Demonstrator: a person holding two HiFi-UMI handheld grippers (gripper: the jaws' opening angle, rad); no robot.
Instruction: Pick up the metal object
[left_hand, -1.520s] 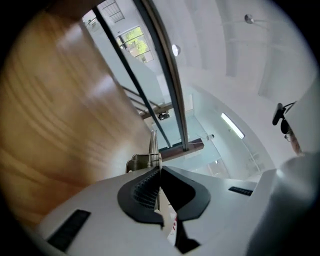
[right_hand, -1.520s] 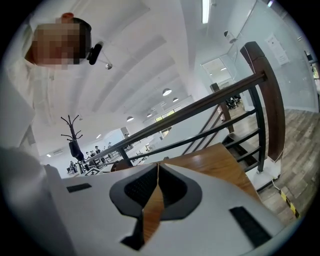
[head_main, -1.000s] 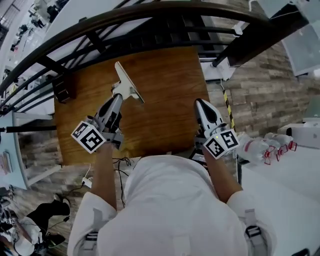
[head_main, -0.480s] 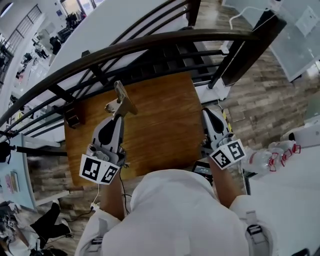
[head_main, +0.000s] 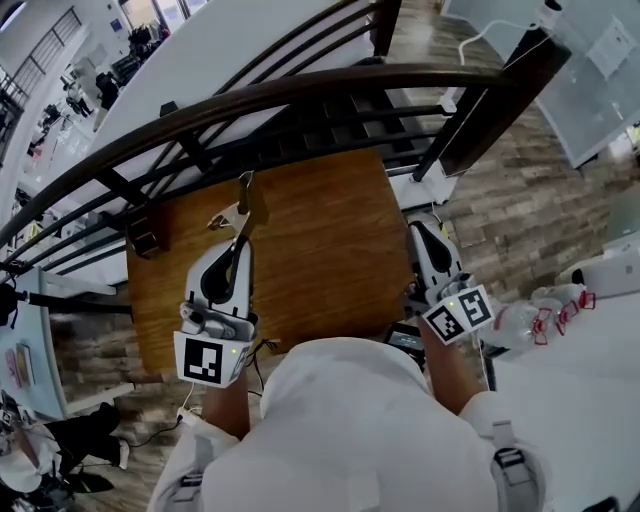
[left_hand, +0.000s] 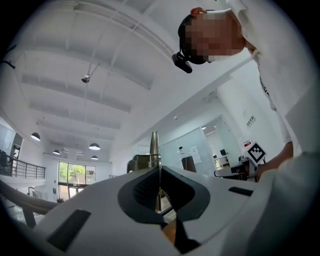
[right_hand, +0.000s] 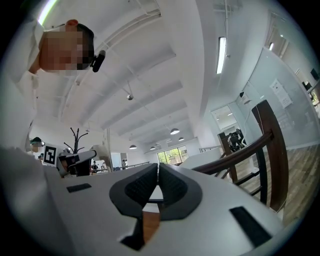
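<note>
The metal object (head_main: 246, 198) is a flat plate with a short crosspiece, seen nearly edge-on. It is held clear above the wooden table (head_main: 330, 230). My left gripper (head_main: 238, 243) is shut on its lower end and points upward. In the left gripper view the metal object (left_hand: 154, 147) rises as a thin blade from between the pressed pads of the left gripper (left_hand: 159, 190), against the ceiling. My right gripper (head_main: 420, 228) hangs at the table's right edge. In its own view the right gripper (right_hand: 158, 176) is shut with nothing between its pads.
A dark curved railing (head_main: 300, 90) with bars runs behind the table. Plastic bottles (head_main: 530, 312) lie on a white surface at the right. A small dark clamp (head_main: 145, 240) sits at the table's left edge. The floor around is wood plank.
My left gripper has drawn back toward the person and tipped upward with the metal object, which now shows edge-on instead of flat. The right gripper has barely moved.
</note>
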